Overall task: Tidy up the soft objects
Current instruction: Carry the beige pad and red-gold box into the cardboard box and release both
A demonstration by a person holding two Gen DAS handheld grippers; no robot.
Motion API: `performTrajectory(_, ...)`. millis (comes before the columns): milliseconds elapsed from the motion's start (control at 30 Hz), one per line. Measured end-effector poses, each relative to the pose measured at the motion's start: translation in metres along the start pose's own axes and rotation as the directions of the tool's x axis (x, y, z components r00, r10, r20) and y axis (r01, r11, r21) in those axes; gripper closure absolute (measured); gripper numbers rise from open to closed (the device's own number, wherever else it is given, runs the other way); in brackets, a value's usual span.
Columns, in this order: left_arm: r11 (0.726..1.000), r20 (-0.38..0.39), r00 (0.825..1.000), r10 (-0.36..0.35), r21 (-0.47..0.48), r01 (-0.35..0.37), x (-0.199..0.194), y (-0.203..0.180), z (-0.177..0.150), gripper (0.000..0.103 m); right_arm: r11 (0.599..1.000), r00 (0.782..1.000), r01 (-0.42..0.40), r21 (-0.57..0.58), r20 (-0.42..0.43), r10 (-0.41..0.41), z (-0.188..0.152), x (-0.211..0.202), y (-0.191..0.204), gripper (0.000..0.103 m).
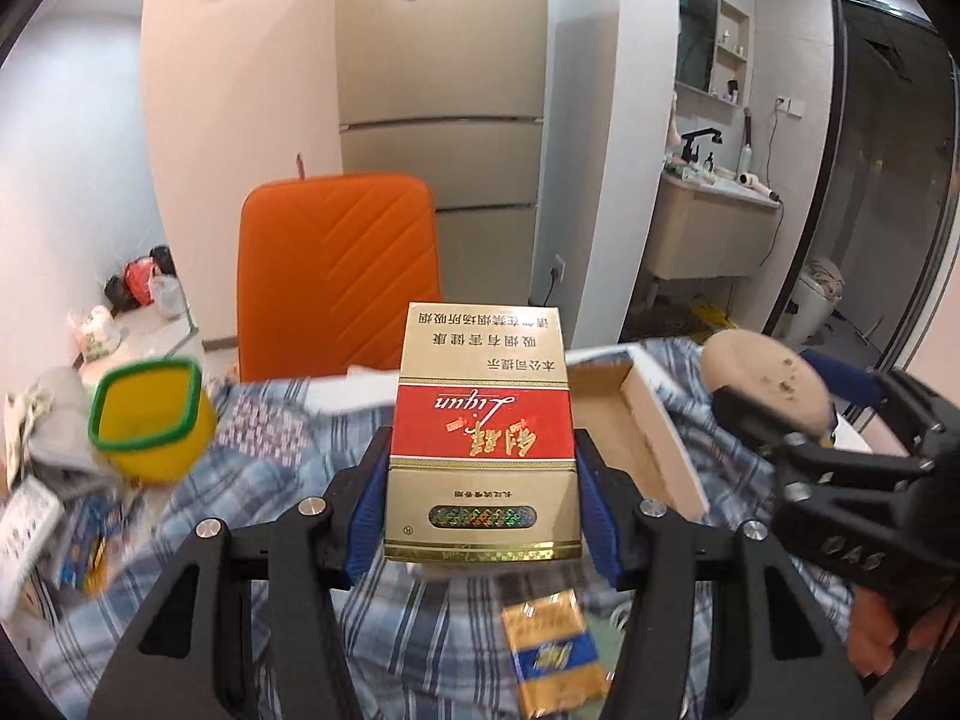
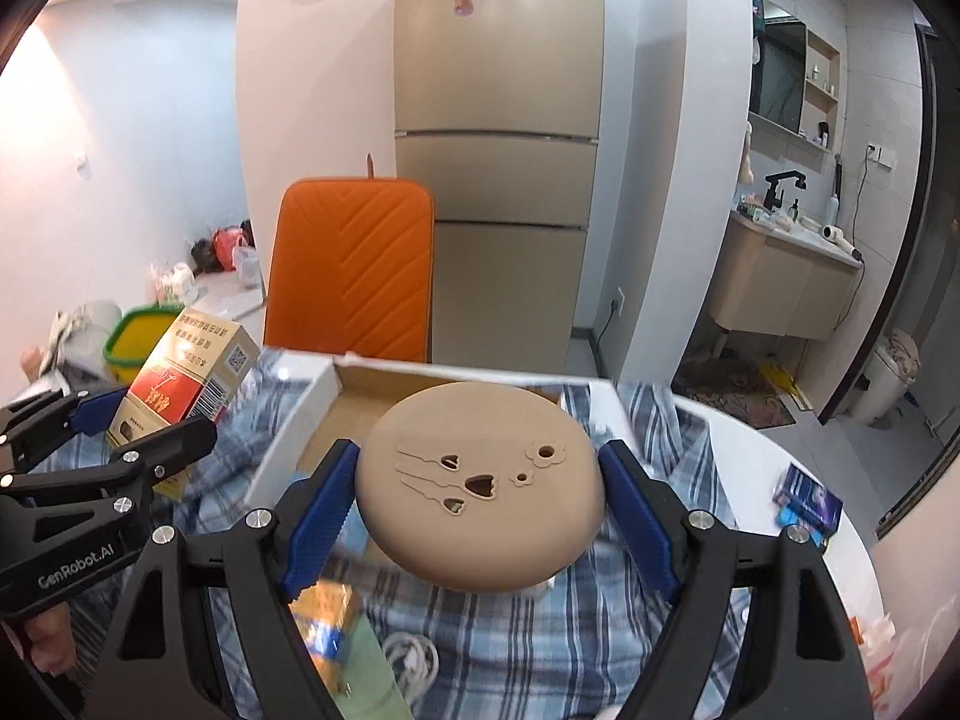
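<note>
My left gripper (image 1: 483, 480) is shut on a gold and red cigarette carton (image 1: 483, 432), held above a blue plaid cloth (image 1: 270, 480). The carton also shows at the left of the right wrist view (image 2: 180, 384). My right gripper (image 2: 480, 486) is shut on a round beige disc with flower cut-outs (image 2: 480, 480), held just in front of an open cardboard box (image 2: 360, 402). The disc (image 1: 762, 384) and the box (image 1: 636, 426) show at the right of the left wrist view.
A yellow tub with a green rim (image 1: 150, 414) sits at the left. A small orange and blue pack (image 1: 552, 654) lies on the cloth below the carton. An orange chair back (image 1: 336, 270) stands behind the table. A white cable (image 2: 414, 660) and a blue packet (image 2: 804, 498) lie near the table edge.
</note>
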State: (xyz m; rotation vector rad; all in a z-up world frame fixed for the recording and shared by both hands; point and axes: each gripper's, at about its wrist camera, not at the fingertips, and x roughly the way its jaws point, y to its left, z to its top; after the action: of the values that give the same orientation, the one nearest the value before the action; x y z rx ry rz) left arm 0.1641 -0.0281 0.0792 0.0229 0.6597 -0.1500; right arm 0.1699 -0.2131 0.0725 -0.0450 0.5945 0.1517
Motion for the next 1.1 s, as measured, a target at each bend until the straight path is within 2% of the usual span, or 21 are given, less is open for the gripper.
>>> performTrajectory(133, 1.0, 0.019, 1.0, -0.009, -0.01, 0.009, 0.012, -0.004, 0.023, 0.048, 1.0, 1.0, 0.011, 0.004, -0.012, -0.011, 0.02, 0.018, 0.0, 0.02)
performTrajectory(333, 1.0, -0.02, 1.0, 0.001, -0.028, -0.002, 0.05, 0.0, 0.035, 0.048, 1.0, 0.998, 0.009, 0.028, -0.058, -0.008, 0.028, 0.055, -0.005, 0.02)
performTrajectory(733, 0.997, -0.151, 0.988, 0.012, -0.069, -0.022, 0.127, 0.016, 0.008, 0.048, 0.999, 0.98, -0.013, 0.031, -0.196, 0.019, -0.012, 0.135, 0.002, 0.02)
performTrajectory(1033, 0.998, -0.176, 0.984, 0.005, -0.068, -0.018, 0.137, 0.017, 0.002, 0.048, 0.999, 0.971, -0.034, -0.008, -0.237, 0.031, -0.03, 0.152, 0.014, 0.02)
performTrajectory(1100, 0.997, -0.164, 0.986, 0.005, -0.072, -0.017, 0.135, 0.017, 0.004, 0.043, 0.999, 0.972, -0.042, -0.008, -0.23, 0.039, -0.03, 0.152, 0.014, 0.02)
